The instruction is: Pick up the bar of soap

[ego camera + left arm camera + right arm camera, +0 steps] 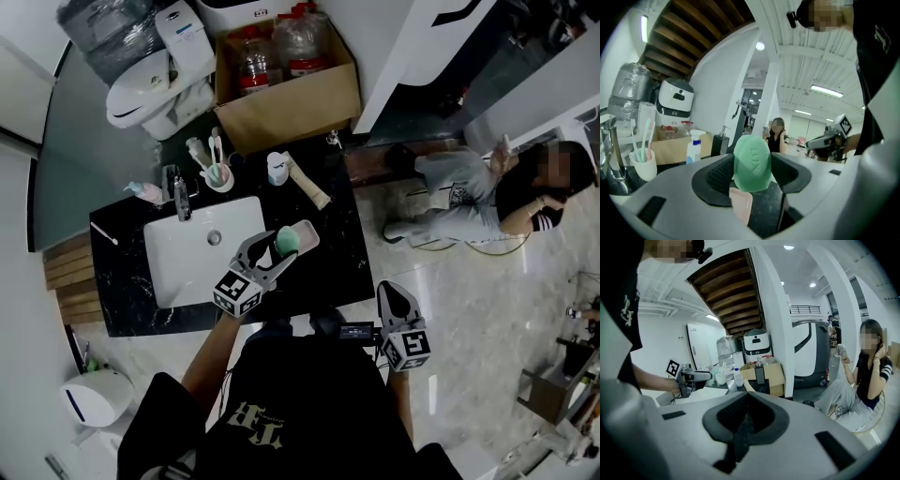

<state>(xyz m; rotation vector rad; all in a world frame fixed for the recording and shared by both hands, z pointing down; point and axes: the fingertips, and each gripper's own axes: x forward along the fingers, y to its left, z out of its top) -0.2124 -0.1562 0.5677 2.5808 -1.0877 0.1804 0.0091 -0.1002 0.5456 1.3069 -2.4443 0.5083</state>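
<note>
Left gripper [751, 169]: jaws clamped on both sides of the oval mint-green bar of soap [751, 162].
Soap position: upright between the jaws, just over the pale pink soap dish [307, 231], right of the white rectangular sink [187, 261] on the black marble counter [330, 253].
Right gripper [746, 417]: jaws pressed together, nothing between them, held off the counter's right side.

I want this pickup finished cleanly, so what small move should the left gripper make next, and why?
Probably lift the left gripper straight up a little: its jaws are already shut on the green soap, which is right over the pink dish.
</note>
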